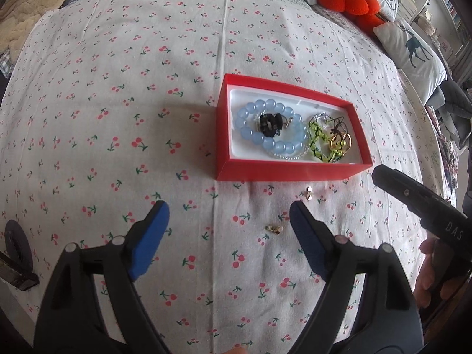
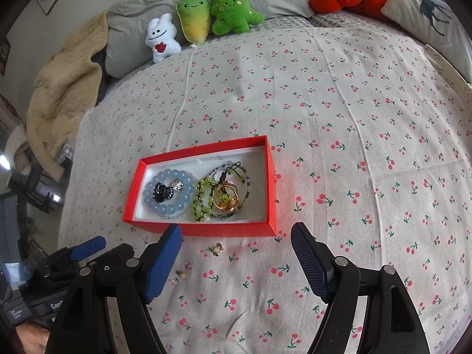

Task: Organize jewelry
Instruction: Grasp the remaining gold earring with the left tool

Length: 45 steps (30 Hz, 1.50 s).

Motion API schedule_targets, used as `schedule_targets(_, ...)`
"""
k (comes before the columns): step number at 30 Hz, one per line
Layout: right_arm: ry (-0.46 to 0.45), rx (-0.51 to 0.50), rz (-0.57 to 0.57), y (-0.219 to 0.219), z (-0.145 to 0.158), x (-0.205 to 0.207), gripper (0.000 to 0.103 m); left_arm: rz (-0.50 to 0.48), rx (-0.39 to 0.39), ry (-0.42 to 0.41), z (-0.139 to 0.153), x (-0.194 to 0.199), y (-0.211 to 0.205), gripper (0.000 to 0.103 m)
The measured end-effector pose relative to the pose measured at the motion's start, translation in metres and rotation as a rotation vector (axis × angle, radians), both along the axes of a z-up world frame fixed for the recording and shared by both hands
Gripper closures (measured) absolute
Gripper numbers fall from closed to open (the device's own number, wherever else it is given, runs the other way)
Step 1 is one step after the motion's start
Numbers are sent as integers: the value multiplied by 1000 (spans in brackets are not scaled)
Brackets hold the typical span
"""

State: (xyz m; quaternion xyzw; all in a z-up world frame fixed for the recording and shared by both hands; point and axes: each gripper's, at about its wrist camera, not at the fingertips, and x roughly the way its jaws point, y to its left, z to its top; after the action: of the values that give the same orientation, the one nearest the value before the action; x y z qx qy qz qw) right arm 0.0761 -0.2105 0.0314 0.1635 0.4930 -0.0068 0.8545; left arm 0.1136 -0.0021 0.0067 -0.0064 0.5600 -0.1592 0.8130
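Red cardboard box (image 2: 203,230) on the cherry-print bed sheet (image 2: 354,147) holds the bracelets; two small gold earrings (image 2: 217,248) (image 2: 180,274) lie loose just before it. Left tool (image 1: 228,230) and right tool (image 2: 236,250) both wide open, empty. Risk: tiny studs sink into soft fabric, pads pinch sheet or flick them away.

My left wrist view looks forward and down over the bed, the red box (image 1: 290,135) ahead and right of centre, near. My right wrist view faces the same way from further right, red box (image 2: 203,188) left of centre. Both share the box, the cherry-print sheet (image 1: 118,118) (image 2: 354,147) and the two small earrings (image 1: 274,229) (image 2: 180,274) before it.
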Motion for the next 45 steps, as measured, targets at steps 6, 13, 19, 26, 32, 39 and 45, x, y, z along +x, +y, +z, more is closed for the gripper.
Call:
schedule_targets(6, 141, -32, -33, -8, -25, -15, 23, -27, 58, 32, -15, -13, 0, 19)
schedule_targets(13, 228, -31, -60, -19, -44, -30, 23, -36, 96, 60, -27, -22, -1, 19)
schedule_targets(19, 244, -58, -50, -20, -47, -37, 23, -43, 61, 80, -31, -26, -7, 19)
schedule_targets(26, 249, -65, -40, -19, -46, -37, 23, -67, -28, 94, -29, -28, -26, 37)
schedule_targets(32, 250, -61, -40, -18, -47, -36, 23, -72, -46, 123, -36, -28, -42, 66)
schedule_targets(39, 253, -68, -22, -13, -48, -32, 23, -57, -24, 117, -43, -24, -52, 71)
schedule_targets(45, 257, -76, -14, -11, -50, -29, 23, -46, 15, 91, -46, -20, -56, 80)
